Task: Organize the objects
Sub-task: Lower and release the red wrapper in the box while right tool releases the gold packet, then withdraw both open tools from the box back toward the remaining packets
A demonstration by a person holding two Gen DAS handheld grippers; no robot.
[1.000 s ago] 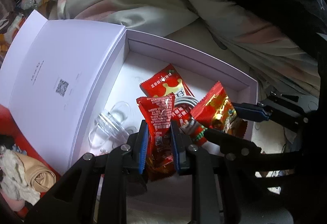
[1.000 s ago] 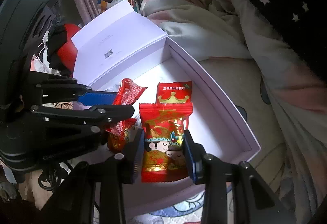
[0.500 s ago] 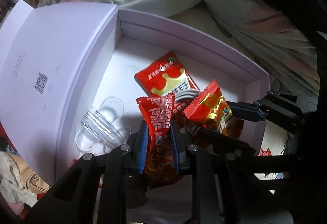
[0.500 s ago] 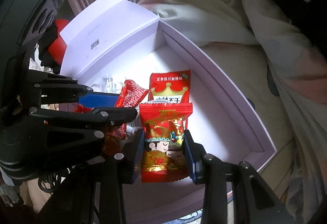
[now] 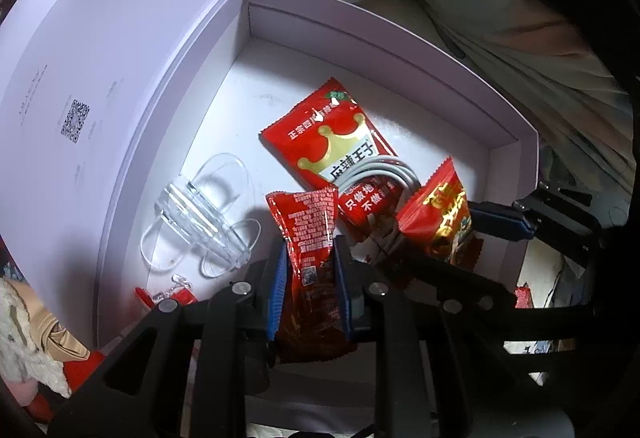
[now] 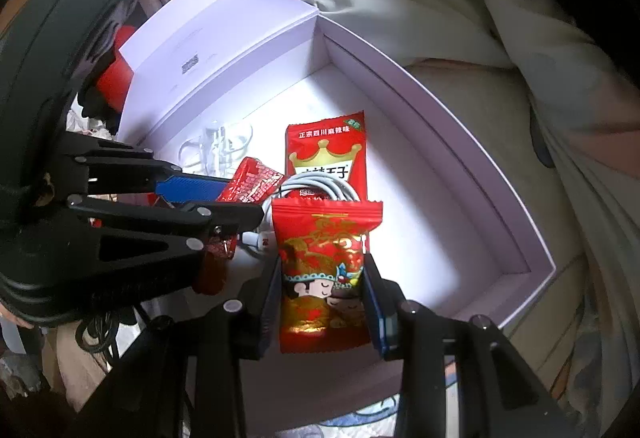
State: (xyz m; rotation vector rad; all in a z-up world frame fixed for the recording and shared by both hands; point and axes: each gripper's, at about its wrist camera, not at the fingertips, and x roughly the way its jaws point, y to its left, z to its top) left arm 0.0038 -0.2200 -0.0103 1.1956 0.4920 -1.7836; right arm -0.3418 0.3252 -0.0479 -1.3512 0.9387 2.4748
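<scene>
white box (image 5: 400,50), crown packet (image 5: 332,134) under cable (image 5: 380,170), clear clips (image 5: 200,214)

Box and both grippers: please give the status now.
Left gripper shut on narrow red packet. Right gripper shut on cartoon packet. Both over open box. Crown packet, white cable, clear clip inside.

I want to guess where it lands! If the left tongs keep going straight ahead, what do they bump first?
Probably the crown packet with the white cable on it, lying in the box just ahead of the left tongs and their packet. Depth is hard to judge.
</scene>
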